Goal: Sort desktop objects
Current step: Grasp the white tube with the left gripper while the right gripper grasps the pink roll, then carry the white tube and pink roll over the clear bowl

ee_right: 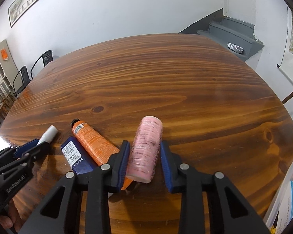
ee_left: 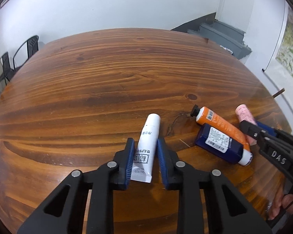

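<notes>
A white tube lies on the wooden table between the blue pads of my left gripper; the jaws straddle it with small gaps each side. A pink hair roller lies between the pads of my right gripper, also open around it. An orange tube with a black cap and a dark blue tube lie side by side between the two grippers. They also show in the left wrist view: orange tube, blue tube, roller, right gripper.
A clear plastic container stands at the right table edge. Black chairs stand beyond the far left of the table. Grey steps with a foil dish lie beyond the far right.
</notes>
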A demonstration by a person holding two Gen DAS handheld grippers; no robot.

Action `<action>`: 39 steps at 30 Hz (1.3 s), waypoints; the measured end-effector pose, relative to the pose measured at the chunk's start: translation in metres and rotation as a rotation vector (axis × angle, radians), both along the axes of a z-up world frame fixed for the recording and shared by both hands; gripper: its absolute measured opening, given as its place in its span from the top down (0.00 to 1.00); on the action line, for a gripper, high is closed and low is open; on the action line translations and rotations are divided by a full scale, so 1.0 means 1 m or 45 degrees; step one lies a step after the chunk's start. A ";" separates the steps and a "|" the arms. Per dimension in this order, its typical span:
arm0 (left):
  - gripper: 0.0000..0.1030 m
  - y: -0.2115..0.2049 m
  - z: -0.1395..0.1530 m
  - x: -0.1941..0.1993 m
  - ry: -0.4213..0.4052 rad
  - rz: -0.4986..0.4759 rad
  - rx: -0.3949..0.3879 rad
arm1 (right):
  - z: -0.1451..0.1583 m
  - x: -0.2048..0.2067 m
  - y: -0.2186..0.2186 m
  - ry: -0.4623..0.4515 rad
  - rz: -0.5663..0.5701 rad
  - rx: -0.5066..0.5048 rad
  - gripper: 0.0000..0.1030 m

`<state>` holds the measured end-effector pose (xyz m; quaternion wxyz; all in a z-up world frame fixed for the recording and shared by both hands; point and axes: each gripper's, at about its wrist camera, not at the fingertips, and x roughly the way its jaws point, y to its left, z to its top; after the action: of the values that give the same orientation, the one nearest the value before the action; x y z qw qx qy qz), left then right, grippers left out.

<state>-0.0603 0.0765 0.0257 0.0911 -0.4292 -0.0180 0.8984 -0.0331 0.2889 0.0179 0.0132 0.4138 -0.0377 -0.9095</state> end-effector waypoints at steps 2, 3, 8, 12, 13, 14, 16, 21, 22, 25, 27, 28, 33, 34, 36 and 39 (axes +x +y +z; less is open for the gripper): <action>0.77 0.001 0.000 0.002 0.001 -0.004 0.006 | 0.000 -0.001 0.002 0.001 -0.002 -0.004 0.68; 0.77 0.003 0.002 0.003 0.009 -0.009 0.007 | -0.001 0.000 0.003 0.000 -0.008 -0.007 0.70; 0.80 0.009 0.014 0.013 0.060 -0.039 0.026 | 0.003 0.007 0.012 0.028 -0.037 -0.049 0.70; 0.81 0.010 0.023 0.019 0.089 -0.050 0.048 | 0.015 0.019 0.016 0.089 -0.054 -0.063 0.70; 0.81 0.010 0.024 0.020 0.095 -0.053 0.052 | 0.017 0.023 0.017 0.102 -0.058 -0.072 0.70; 0.81 0.011 0.027 0.022 0.103 -0.057 0.057 | 0.019 0.026 0.018 0.115 -0.063 -0.080 0.70; 0.81 0.012 0.030 0.025 0.113 -0.064 0.065 | 0.023 0.033 0.021 0.141 -0.077 -0.087 0.70; 0.81 0.017 0.037 0.032 0.135 -0.093 0.087 | 0.033 0.046 0.027 0.200 -0.114 -0.103 0.70; 0.81 0.019 0.039 0.034 0.137 -0.100 0.096 | 0.035 0.049 0.028 0.215 -0.121 -0.099 0.70; 0.81 0.023 0.043 0.041 0.147 -0.124 0.112 | 0.039 0.058 0.030 0.251 -0.144 -0.090 0.70; 0.81 0.027 0.045 0.045 0.157 -0.141 0.113 | 0.040 0.064 0.032 0.268 -0.158 -0.092 0.70; 0.81 0.029 0.046 0.046 0.160 -0.148 0.115 | 0.041 0.068 0.033 0.274 -0.168 -0.092 0.70; 0.81 0.040 0.050 0.056 0.172 -0.198 0.122 | 0.039 0.084 0.044 0.294 -0.227 -0.106 0.70; 0.81 0.042 0.050 0.057 0.174 -0.208 0.122 | 0.039 0.087 0.046 0.297 -0.240 -0.105 0.70; 0.81 0.048 0.051 0.062 0.179 -0.230 0.120 | 0.037 0.090 0.048 0.300 -0.264 -0.117 0.70; 0.81 0.056 0.052 0.068 0.182 -0.264 0.121 | 0.039 0.105 0.056 0.310 -0.294 -0.147 0.70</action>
<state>0.0077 0.1321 0.0780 0.2048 -0.3590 -0.0096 0.9105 0.0723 0.3444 0.0567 -0.0629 0.2920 -0.1353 -0.9447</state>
